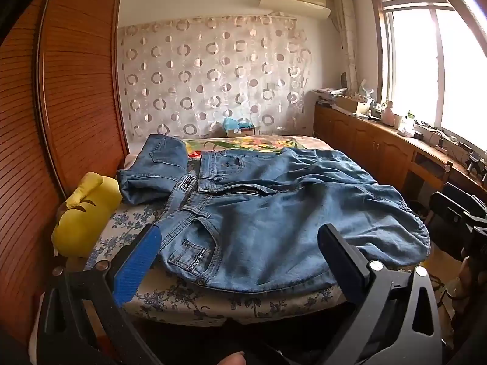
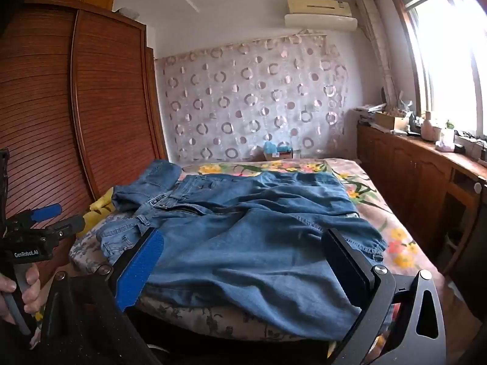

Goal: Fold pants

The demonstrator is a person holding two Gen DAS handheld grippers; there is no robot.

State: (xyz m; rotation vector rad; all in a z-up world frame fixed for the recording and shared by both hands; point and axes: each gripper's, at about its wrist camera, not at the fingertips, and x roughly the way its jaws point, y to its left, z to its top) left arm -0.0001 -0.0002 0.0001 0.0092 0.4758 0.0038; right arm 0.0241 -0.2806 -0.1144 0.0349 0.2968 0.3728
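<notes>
Only in the right wrist view do we see our hand [image 2: 18,286] holding the left gripper [image 2: 57,217] at lower left. The left wrist view alone shows the yellow plush [image 1: 85,213]. The denim pants [image 1: 274,213] lie rumpled across the bed [image 1: 188,301], waistband left. Both it and the right gripper [image 2: 243,261] gape wide, empty.

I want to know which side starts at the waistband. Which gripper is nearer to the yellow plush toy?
Left. The left gripper hovers open over the jeans' waistband end, close beside the yellow plush toy. The right gripper hovers open farther along the legs, away from it.
</notes>
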